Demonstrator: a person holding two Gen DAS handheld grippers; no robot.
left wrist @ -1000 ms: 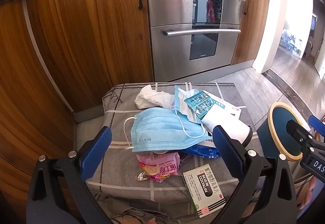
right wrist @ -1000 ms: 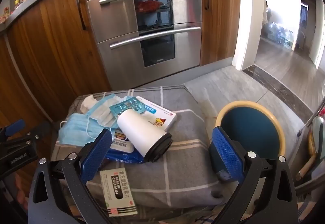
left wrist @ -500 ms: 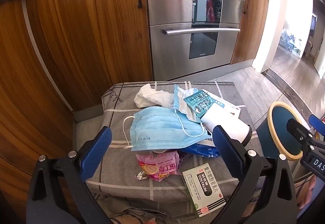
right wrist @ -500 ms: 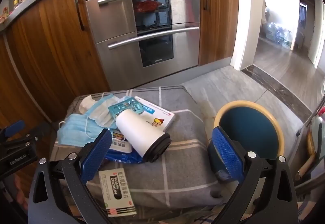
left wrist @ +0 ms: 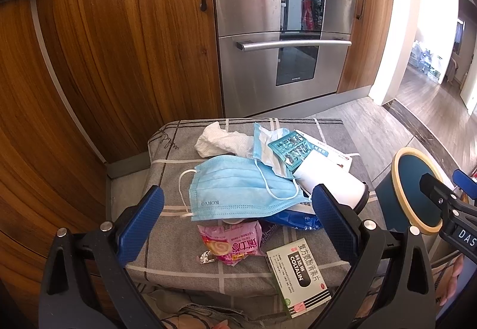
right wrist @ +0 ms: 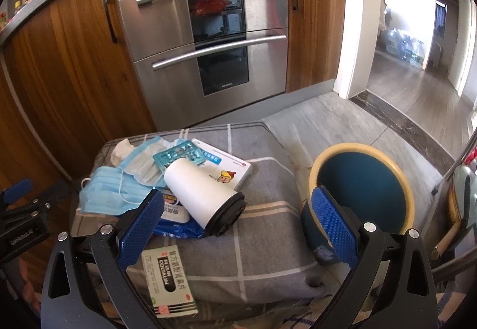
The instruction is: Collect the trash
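Note:
Trash lies on a grey checked cushion (left wrist: 173, 242): a blue face mask (left wrist: 238, 194), a white tissue (left wrist: 220, 142), a pink snack wrapper (left wrist: 231, 244), a green-and-white medicine box (left wrist: 298, 276), a teal blister pack (left wrist: 290, 148), a white cup on its side (right wrist: 202, 196) and a blue wipes pack (right wrist: 176, 224). A teal bin with a yellow rim (right wrist: 363, 188) stands right of the cushion. My left gripper (left wrist: 237, 226) is open above the wrapper. My right gripper (right wrist: 237, 227) is open, above the cushion between cup and bin.
Wooden cabinets (left wrist: 119, 54) and a steel oven (left wrist: 283, 39) stand behind the cushion. Grey floor tiles (right wrist: 342, 120) lead to a doorway at the right. A white flat box (right wrist: 226, 169) lies under the cup. A second mask (right wrist: 146, 162) lies at the back.
Both grippers have drifted slightly; the cushion and trash sit a little differently in each view. Nothing on the cushion has moved and both grippers stay open.

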